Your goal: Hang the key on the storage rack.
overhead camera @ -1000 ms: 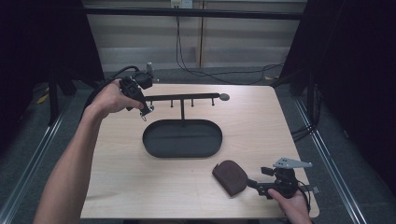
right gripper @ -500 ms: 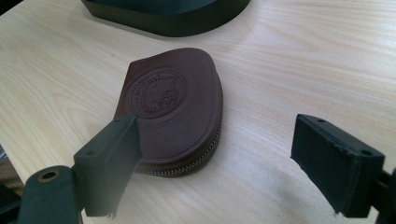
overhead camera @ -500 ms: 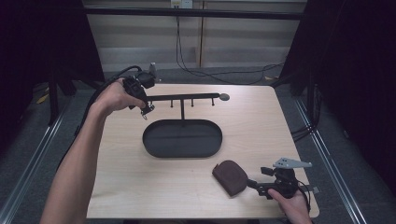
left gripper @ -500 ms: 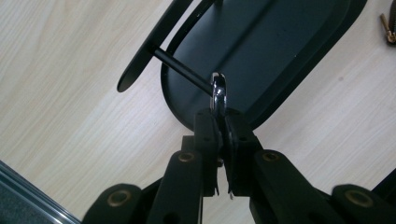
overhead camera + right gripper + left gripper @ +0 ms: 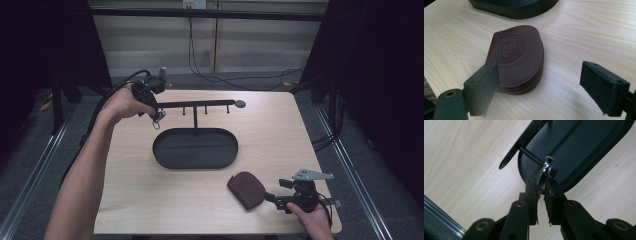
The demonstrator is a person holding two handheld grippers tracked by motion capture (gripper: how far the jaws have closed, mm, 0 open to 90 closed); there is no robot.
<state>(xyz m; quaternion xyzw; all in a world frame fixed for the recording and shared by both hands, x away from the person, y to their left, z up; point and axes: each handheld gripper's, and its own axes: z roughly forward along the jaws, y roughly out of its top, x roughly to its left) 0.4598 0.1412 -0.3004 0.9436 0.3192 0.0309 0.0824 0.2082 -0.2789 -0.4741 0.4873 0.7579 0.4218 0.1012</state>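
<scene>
A metal key ring [image 5: 546, 168] is pinched in the nearly closed left gripper [image 5: 541, 186] at the rack's [image 5: 200, 104] nine o'clock end, ring hung upright over a peg [image 5: 534, 157], while the right gripper [image 5: 539, 87] is held wide by the brown pouch [image 5: 515, 58].

The left gripper [image 5: 156, 114] was nudged a bit toward the upper left of the high view, and its jaws were just eased apart slightly around the metal ring [image 5: 545, 171] at the rack's peg [image 5: 531, 157].

One pouch [image 5: 246, 189], one stand [image 5: 195, 148], one key ring [image 5: 545, 171].
</scene>
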